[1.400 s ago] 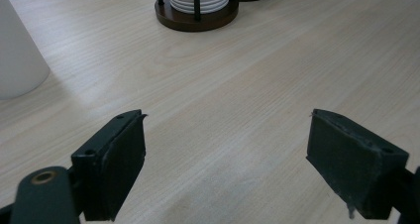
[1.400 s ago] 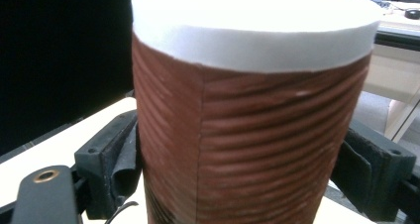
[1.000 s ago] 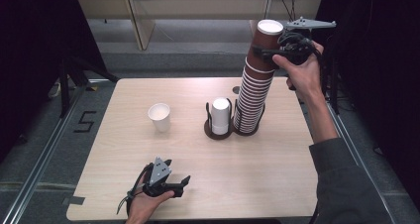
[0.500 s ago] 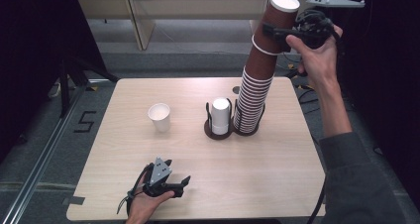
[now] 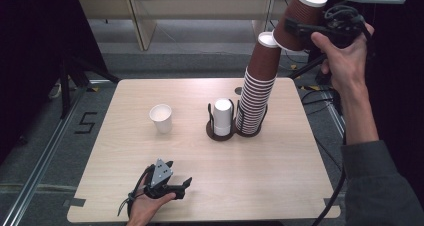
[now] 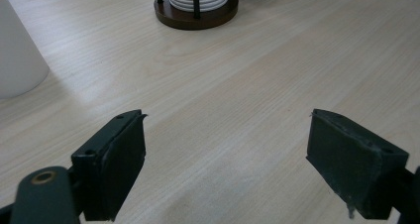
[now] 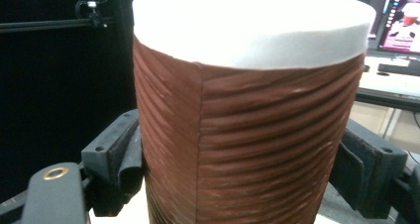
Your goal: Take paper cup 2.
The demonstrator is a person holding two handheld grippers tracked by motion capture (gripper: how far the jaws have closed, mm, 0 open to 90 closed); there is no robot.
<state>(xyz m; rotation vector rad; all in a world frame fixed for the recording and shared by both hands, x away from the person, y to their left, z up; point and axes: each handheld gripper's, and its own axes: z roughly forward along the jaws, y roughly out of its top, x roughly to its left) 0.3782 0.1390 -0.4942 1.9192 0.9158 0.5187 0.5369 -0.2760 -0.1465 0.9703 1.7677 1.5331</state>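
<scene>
R gripper [image 5: 300, 28] is pinching a brown cup [image 5: 298, 18] by its ribbed sidewall, one jaw on each side, seen close up in the right gripper view [image 7: 247, 135]. Cup is held high, above and beyond the table's far right corner, tilted: white rim up and to the right, base pointing down-left at the top of the brown cup stack [image 5: 257, 86]. Cup looks clear of the stack's top cup, small gap between them, tho can't rule out a light touch at the rim edge.

Stack leans right, sits in a dark holder [image 5: 249, 132] near table centre-right. Twin holder beside it has a white cup stack [image 5: 222, 116]. Single white cup [image 5: 161, 118] stands upright, left of centre on the table [image 5: 280, 186].

L gripper [image 5: 172, 186] rests at the near edge, left of middle, jaws spread wide, nothing between them [image 6: 225, 164]; it points toward the holders.

Key relation: the held cup's long axis runs roughly in line w/ the stack's lean, so any pull should go along that axis, up-right. My read: the cup goes to the table next; R hand owns it, L is nearer to the white cup.
</scene>
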